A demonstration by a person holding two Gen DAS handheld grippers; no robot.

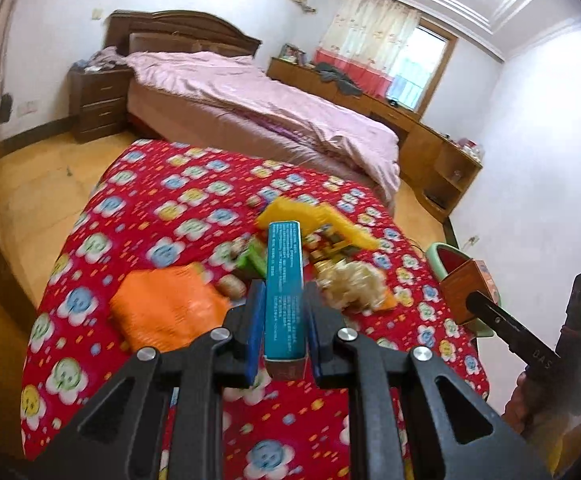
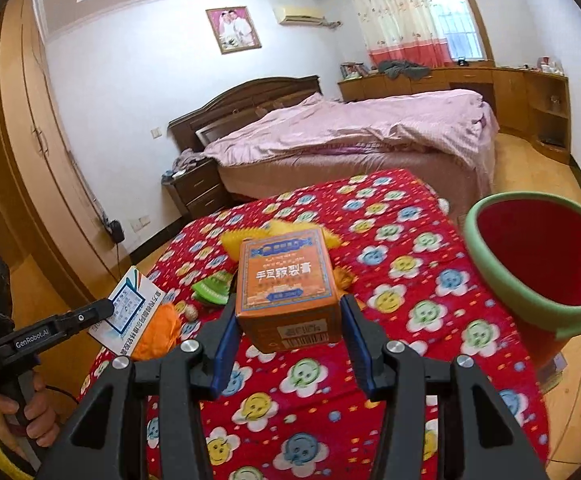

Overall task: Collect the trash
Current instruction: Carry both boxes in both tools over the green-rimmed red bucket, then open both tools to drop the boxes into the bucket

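Note:
My left gripper (image 1: 283, 300) is shut on a flat teal and white box (image 1: 284, 280), held on edge above the red flowered cloth (image 1: 150, 208). The box also shows in the right wrist view (image 2: 128, 312). My right gripper (image 2: 288, 320) is shut on an orange box (image 2: 286, 280) above the cloth; it also shows in the left wrist view (image 1: 470, 288). A red bin with a green rim (image 2: 538, 256) stands to the right of the orange box. Loose trash lies on the cloth: an orange bag (image 1: 166, 308), a yellow wrapper (image 1: 318, 220), a green wrapper (image 1: 254, 258), a crumpled pale wad (image 1: 350, 284).
A bed with a pink cover (image 1: 258, 108) stands behind the covered table. A dark nightstand (image 1: 98, 100) is at its left. A wooden desk unit (image 1: 430, 144) runs along the window wall. A wardrobe (image 2: 30, 152) stands at the left of the right wrist view.

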